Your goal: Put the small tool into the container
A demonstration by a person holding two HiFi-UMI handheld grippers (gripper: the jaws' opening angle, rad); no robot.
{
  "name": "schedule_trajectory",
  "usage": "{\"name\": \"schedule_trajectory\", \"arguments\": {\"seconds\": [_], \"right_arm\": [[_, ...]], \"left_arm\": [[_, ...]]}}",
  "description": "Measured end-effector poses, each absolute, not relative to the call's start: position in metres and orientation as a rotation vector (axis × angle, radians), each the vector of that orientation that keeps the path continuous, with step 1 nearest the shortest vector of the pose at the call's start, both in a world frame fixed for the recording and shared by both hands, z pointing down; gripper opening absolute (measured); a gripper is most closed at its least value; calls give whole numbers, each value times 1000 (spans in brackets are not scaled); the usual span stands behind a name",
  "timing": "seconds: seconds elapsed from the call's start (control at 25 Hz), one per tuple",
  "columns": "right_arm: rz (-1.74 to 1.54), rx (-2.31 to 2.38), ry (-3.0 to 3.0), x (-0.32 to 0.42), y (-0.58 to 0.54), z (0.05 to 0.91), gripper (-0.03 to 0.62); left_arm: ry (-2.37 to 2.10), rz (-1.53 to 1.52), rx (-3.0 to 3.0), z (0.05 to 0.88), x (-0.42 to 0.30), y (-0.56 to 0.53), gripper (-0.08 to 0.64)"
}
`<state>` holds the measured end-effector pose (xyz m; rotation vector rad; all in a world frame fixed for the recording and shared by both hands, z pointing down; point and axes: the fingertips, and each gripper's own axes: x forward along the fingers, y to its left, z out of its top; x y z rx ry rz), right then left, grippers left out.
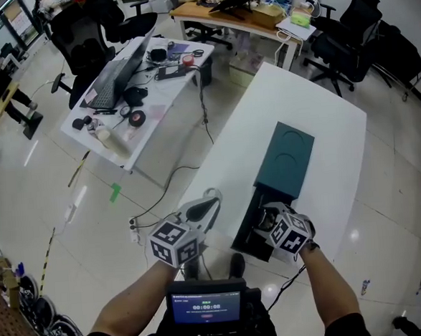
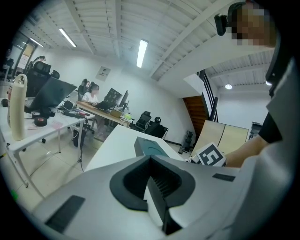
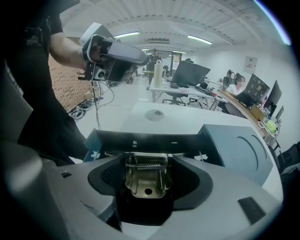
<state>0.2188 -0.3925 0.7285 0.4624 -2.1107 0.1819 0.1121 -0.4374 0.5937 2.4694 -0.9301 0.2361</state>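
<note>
right claw (image 3: 146, 190) of mine pinches the brassy, spring-hinged small tool (image 3: 143, 177), ribbed pads snug on it, with the open dark end of the boxy teal container (image 3: 236, 150) at twelve o'clock; left claw (image 2: 157, 187) closed, empty.

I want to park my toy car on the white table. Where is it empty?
The far end of the white table, beyond the teal container, is bare, and so is the strip along its left side. It is crowded at the near end, where the right gripper holds the small tool at the open container.
</note>
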Motion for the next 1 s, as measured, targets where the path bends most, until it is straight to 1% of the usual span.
{"name": "schedule_trajectory", "arguments": {"seconds": [0.36,1.0], "right_arm": [[109,405,-1936,223,-384,744,301],[168,327,-1807,216,-383,752,299]], "left_arm": [[-920,241,2475,593,115,-433,25],[-912,209,2480,581,105,-434,24]]}}
